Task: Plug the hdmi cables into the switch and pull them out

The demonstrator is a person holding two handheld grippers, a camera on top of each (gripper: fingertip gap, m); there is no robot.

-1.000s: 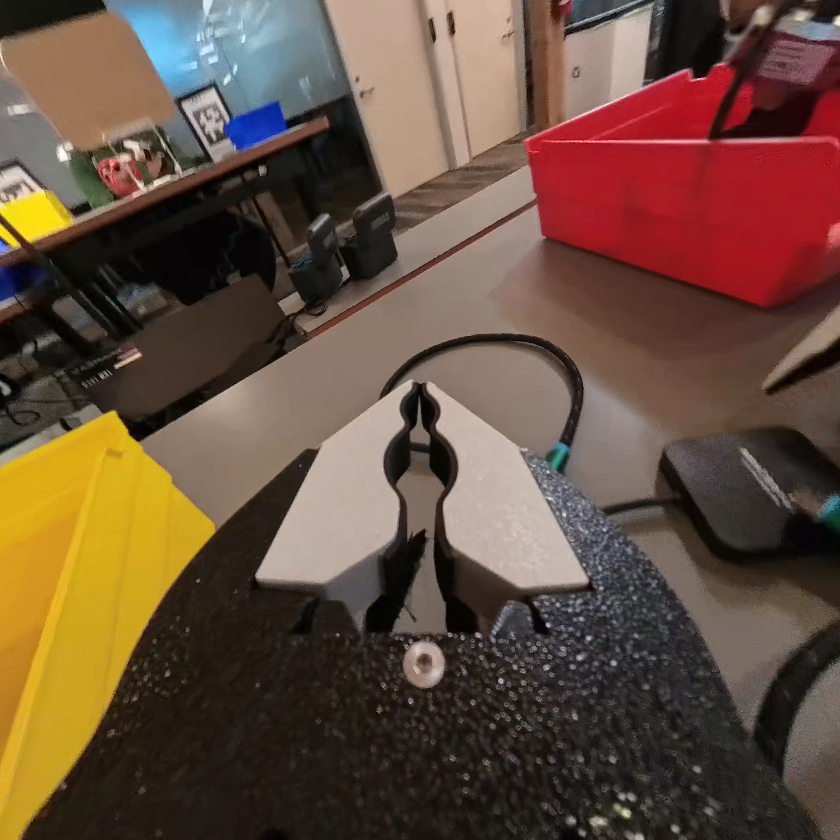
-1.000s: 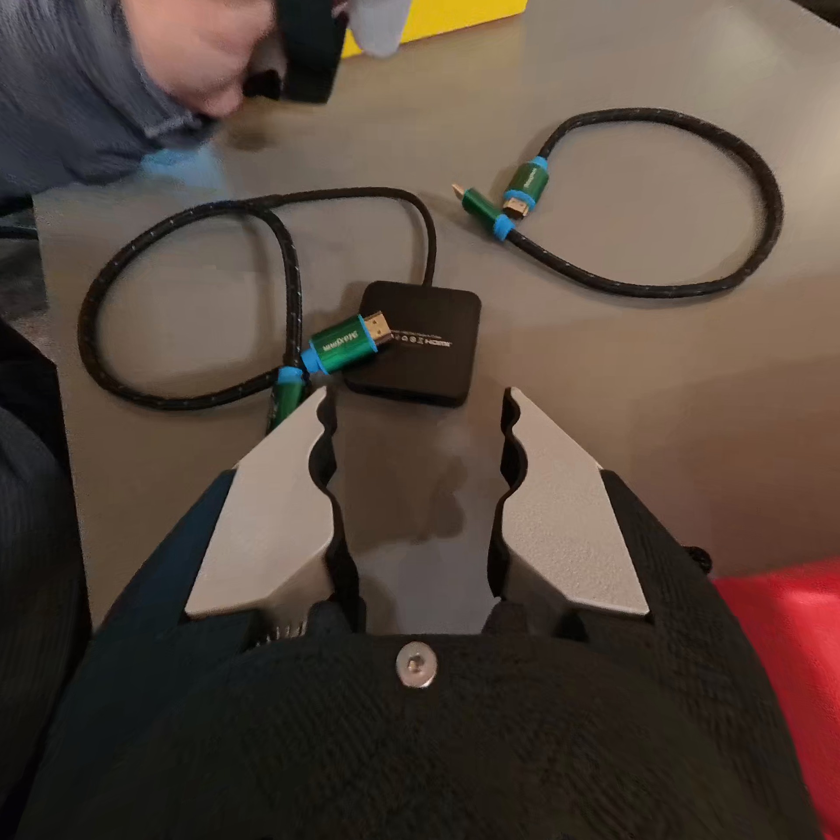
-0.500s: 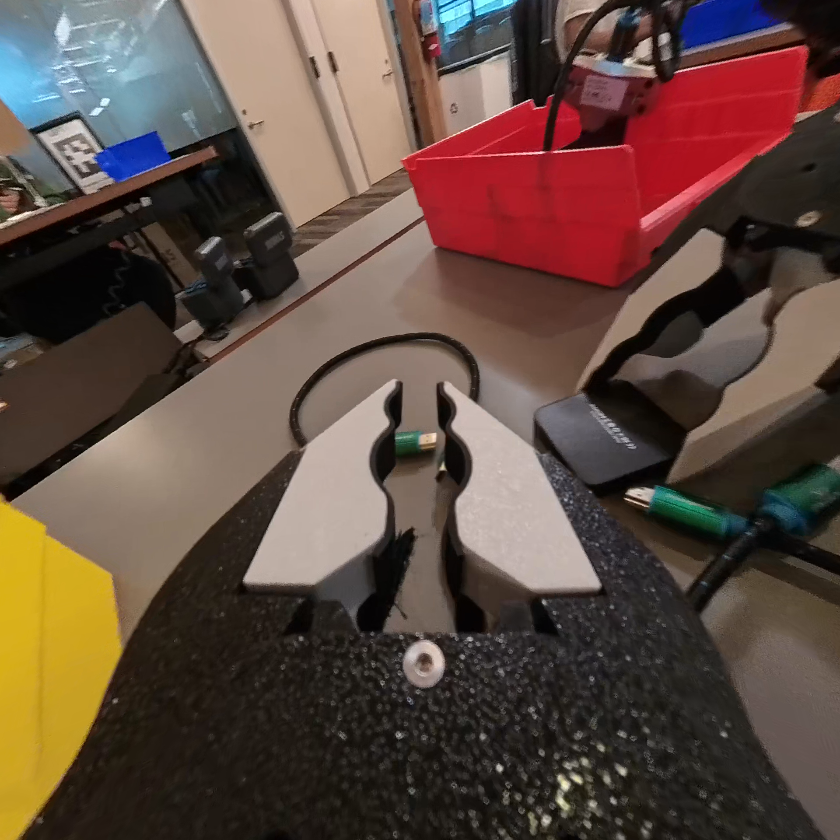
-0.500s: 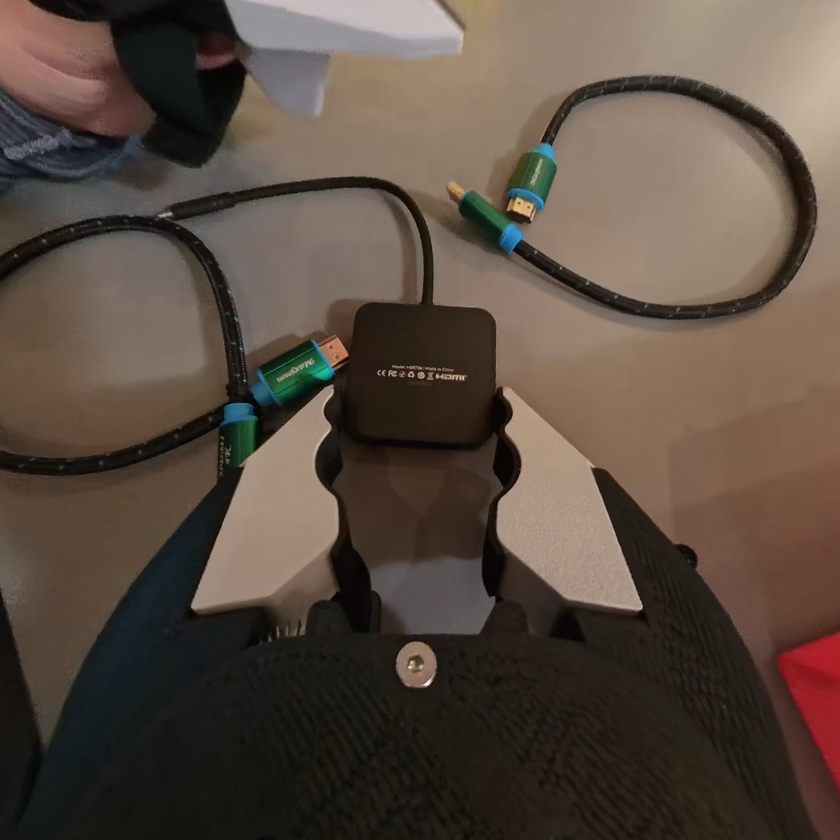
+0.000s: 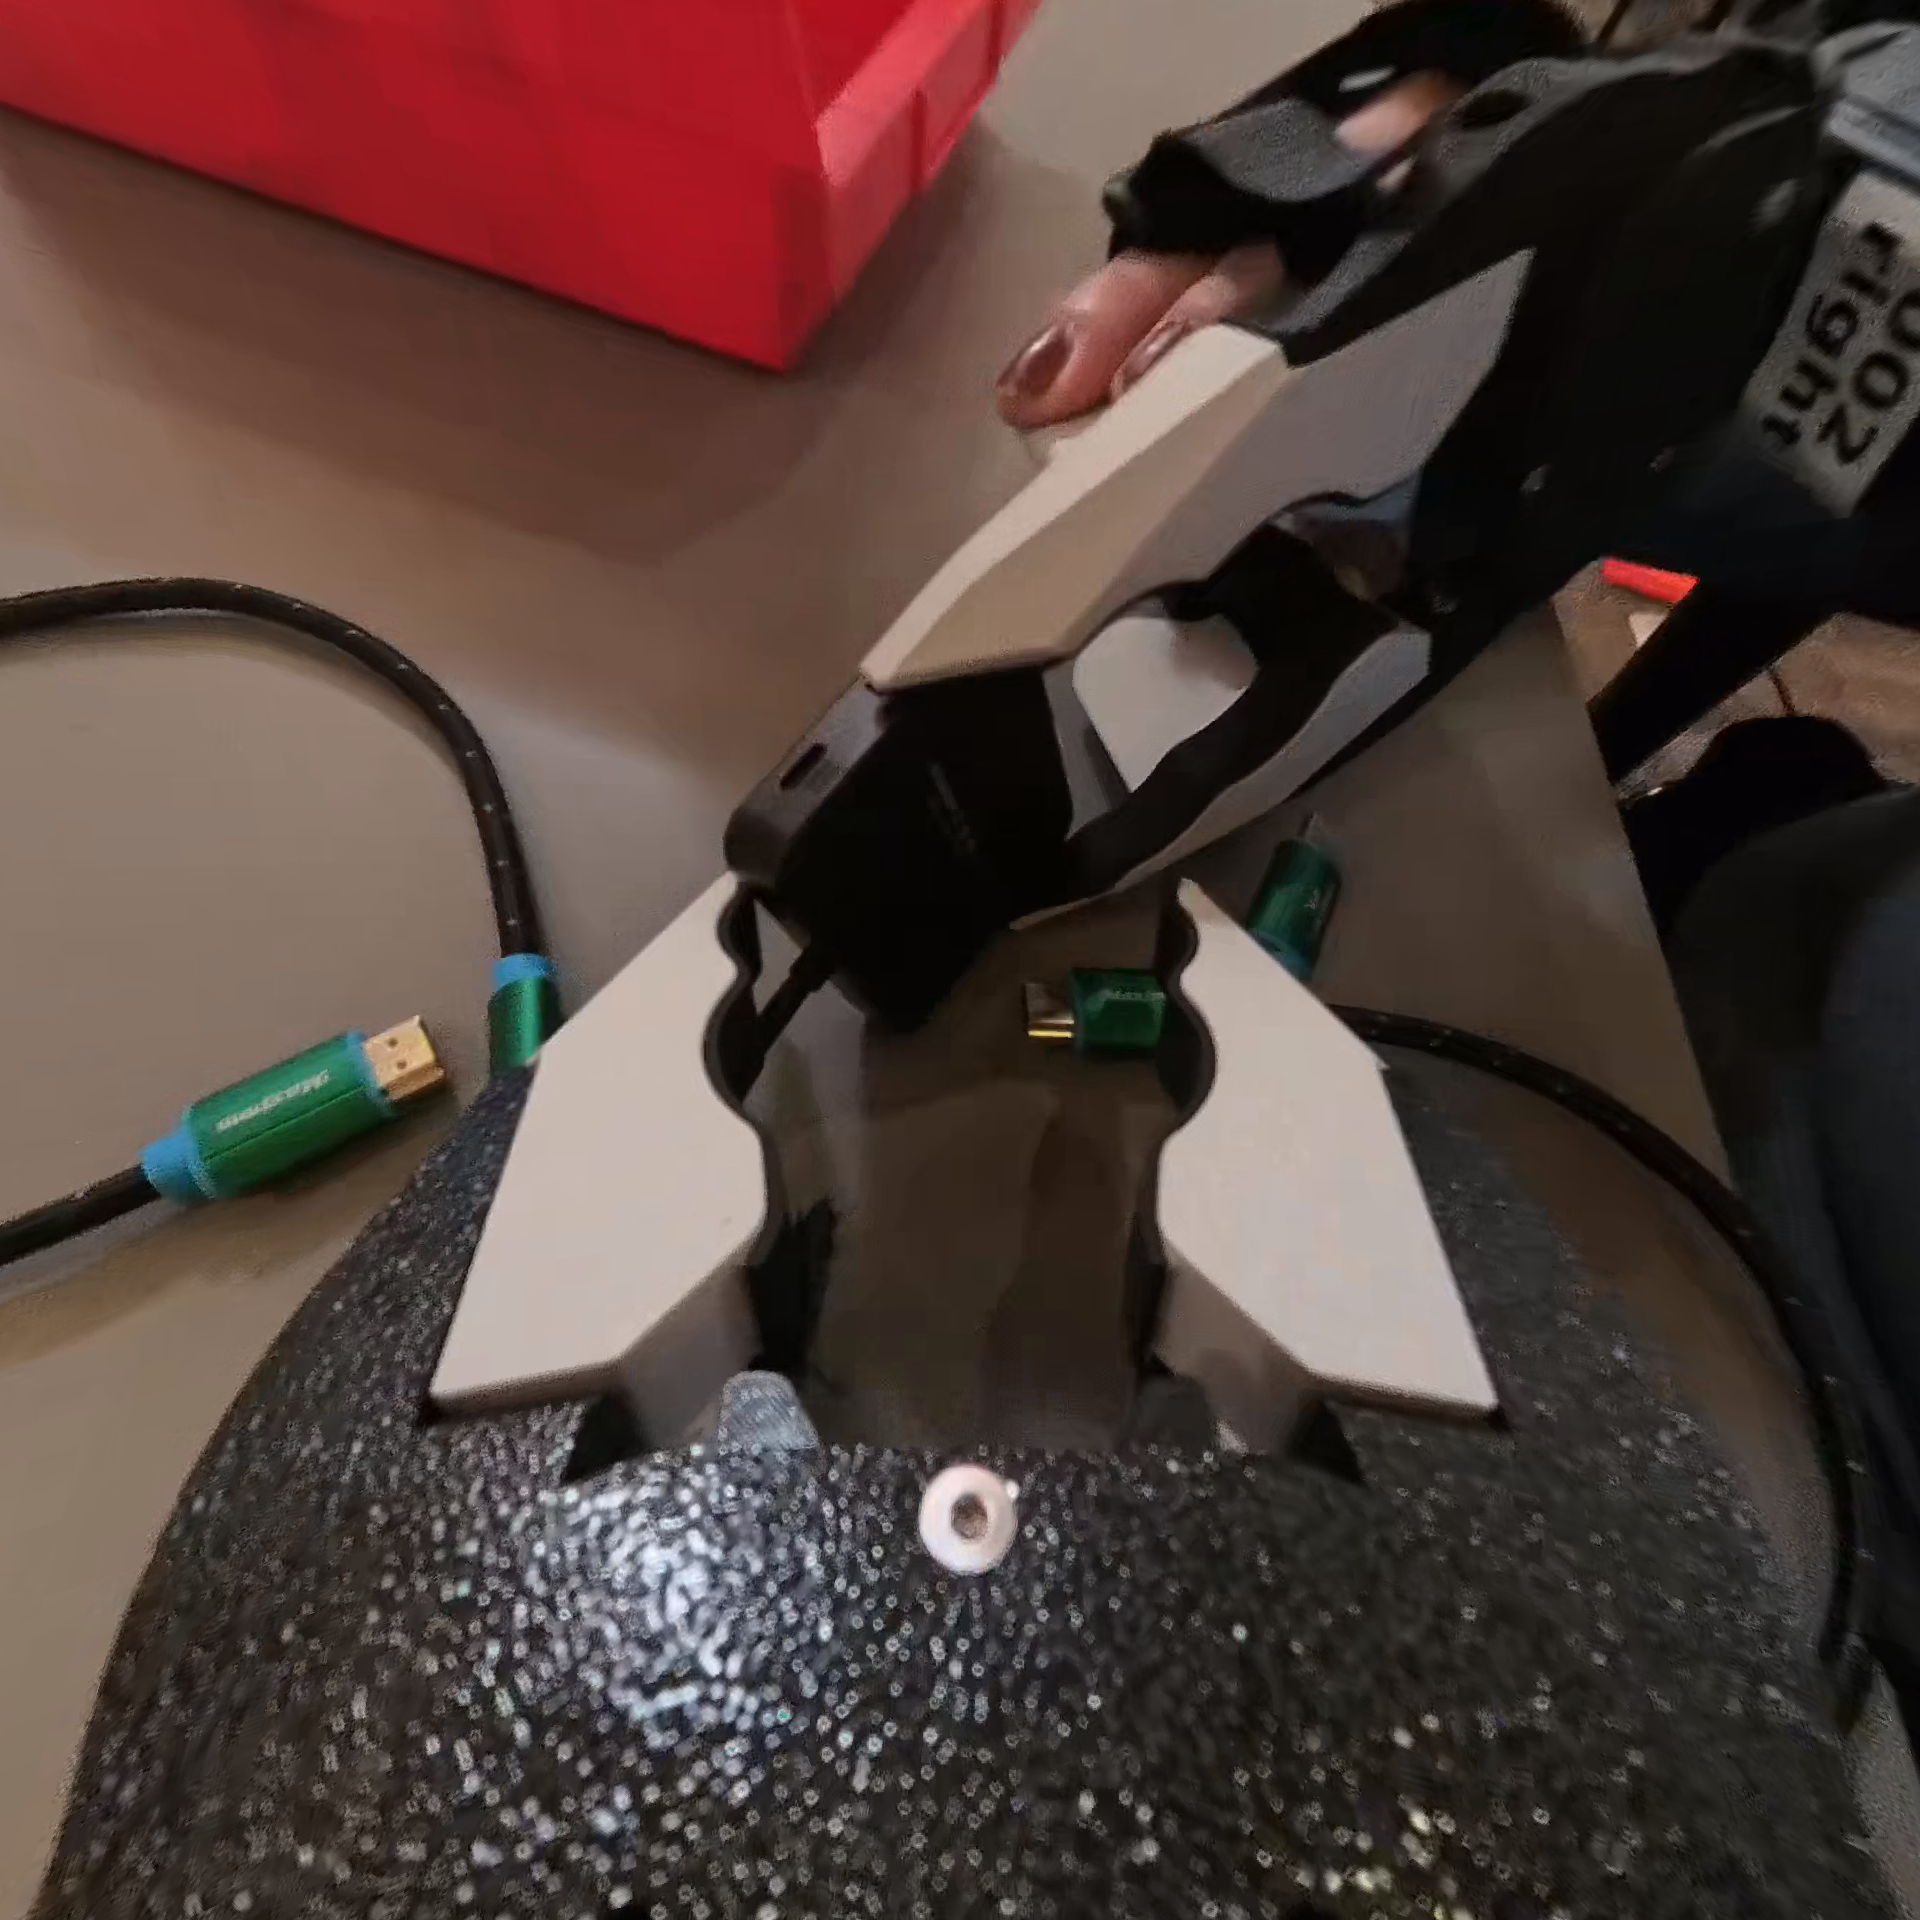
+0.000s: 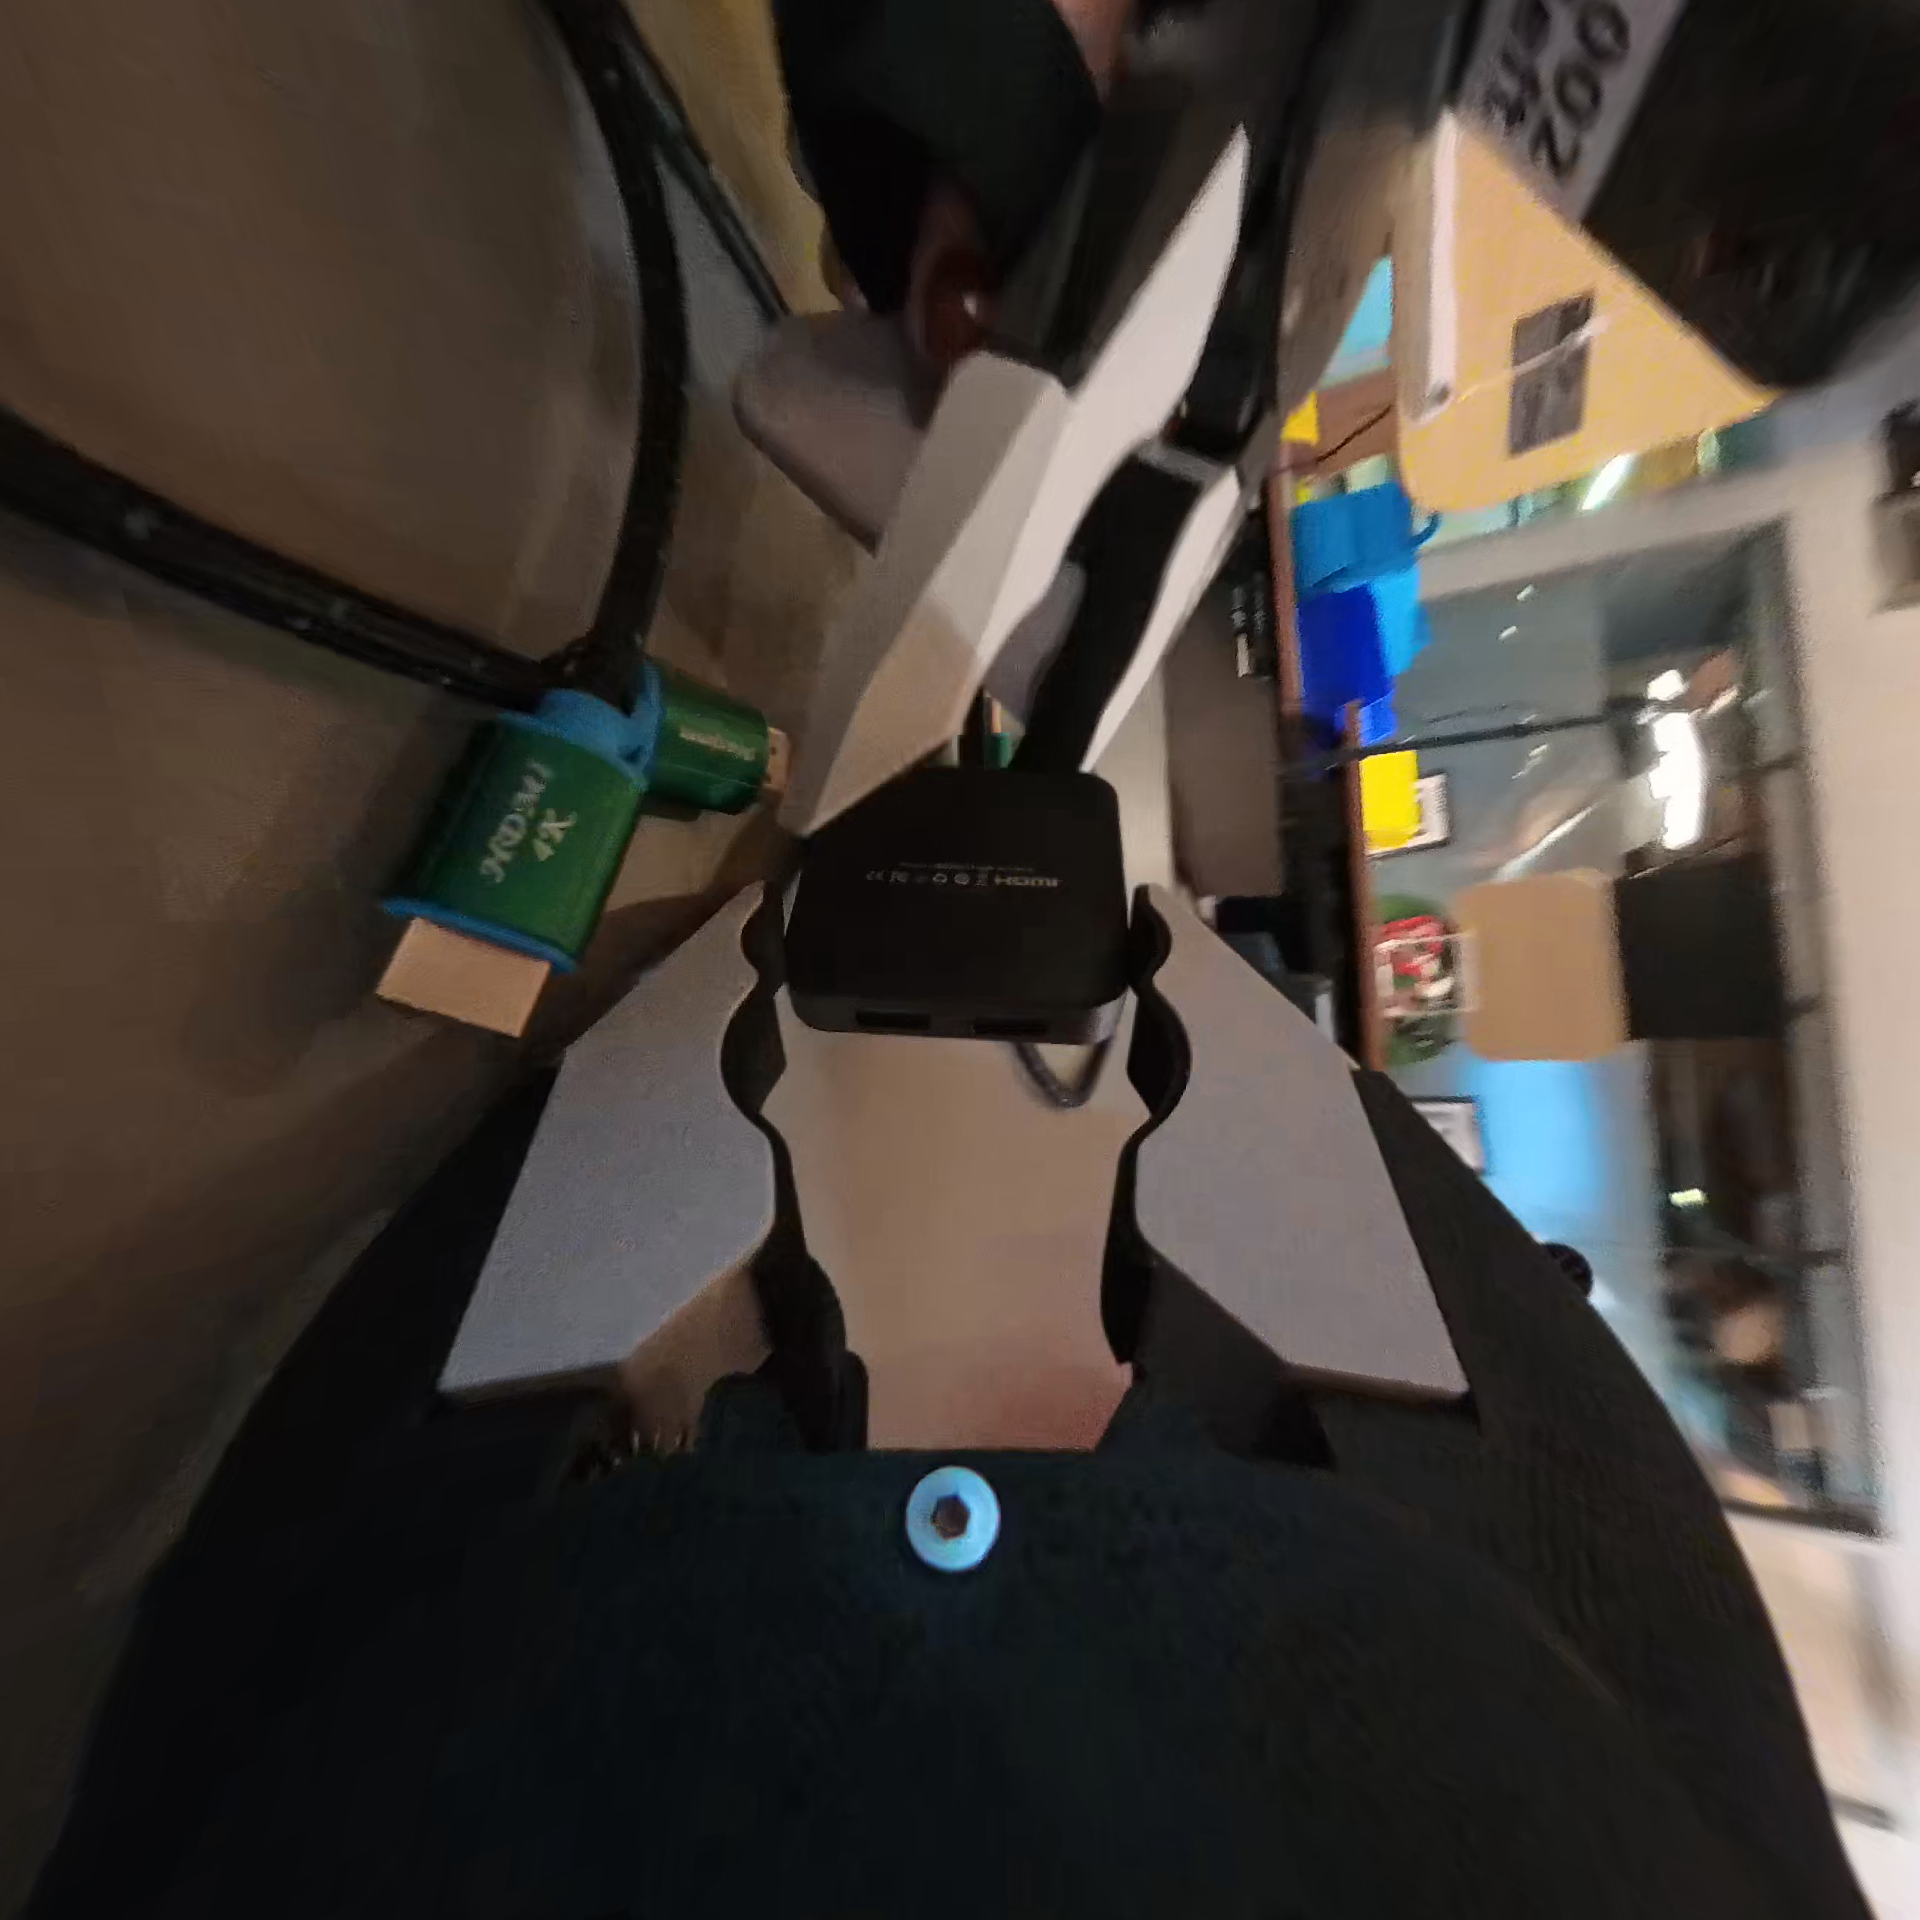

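Note:
My right gripper is shut on the black HDMI switch and holds it tilted off the grey table, its two ports facing the camera. In the left wrist view the switch hangs between the right gripper's fingers, its lower corner between my left fingertips. My left gripper is open and empty. Its fingers show behind the switch in the right wrist view. Green HDMI plugs lie on the table: two at the left, two under the switch. Two plugs show left of my right fingers.
A red bin stands at the back left of the table. Black braided cable loops over the table on the left. A person's gloved hand holds the right gripper. The right wrist view is rolled sideways and blurred.
My right gripper closed on the switch and lifted it tilted off the table. My left gripper opened wide, dipped toward the table and came up to the switch.

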